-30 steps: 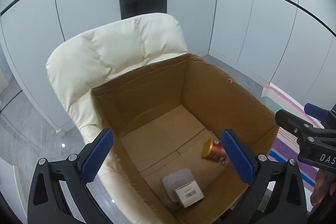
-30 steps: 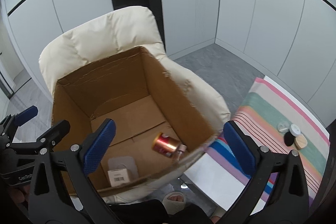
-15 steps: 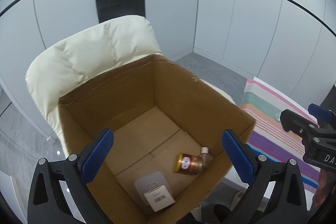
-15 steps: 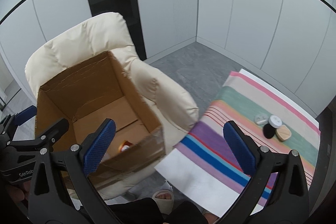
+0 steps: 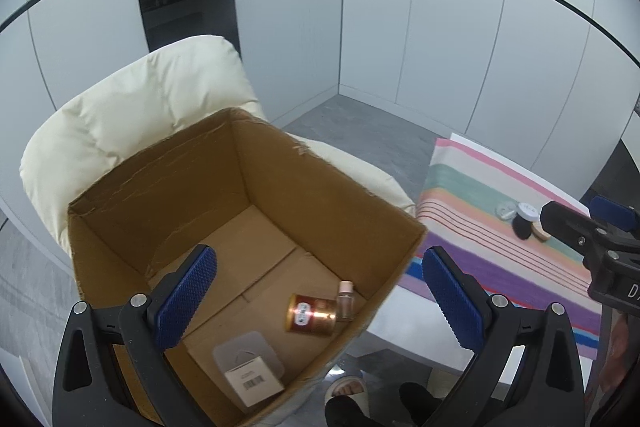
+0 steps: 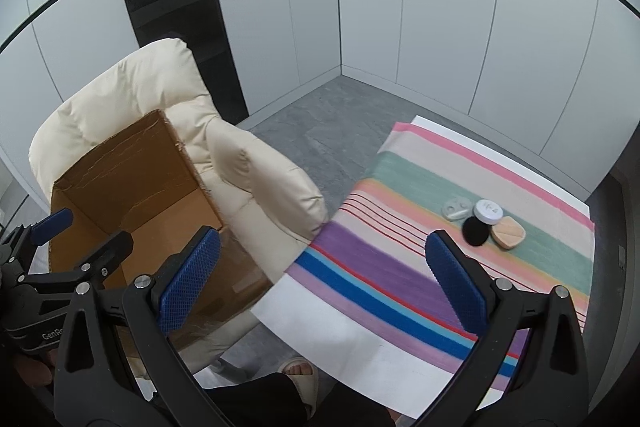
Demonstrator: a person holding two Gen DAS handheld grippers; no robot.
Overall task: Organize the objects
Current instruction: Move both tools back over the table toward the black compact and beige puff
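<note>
Both tools are empty, with their blue pads spread wide apart. The left hand-held gripper [image 5: 318, 301] hangs over the open cardboard box [image 5: 348, 191], which sits on the seat of a cream padded armchair [image 5: 132, 107]. On the box floor a red-and-gold can [image 5: 312, 315] lies on its side, and a small clear bottle with a pale cap [image 5: 345, 301] touches its right end, near the box's right wall. Closer to the camera, a small white carton with a barcode label [image 5: 253, 380] rests on a flat pale grey square piece [image 5: 250, 347], near the front wall. The right hand-held gripper [image 6: 320, 279] is held over the striped cloth [image 6: 400, 267] that covers the low white surface [image 6: 332, 323] beside the armchair, its left pad above the gap between chair and surface and its right pad above the cloth. Four small things remain clustered on the green stripe of the cloth, touching or just beside one another: a clear round case [image 6: 455, 207], a white round lid [image 6: 488, 211], a black round puff [image 6: 475, 231] and a tan rounded sponge [image 6: 508, 233]. They lie well apart from the box and just beyond the right pad. A person's foot in a pale slipper [image 6: 298, 373] shows on the grey floor [image 6: 320, 119] at the bottom edge, between chair and surface.
</note>
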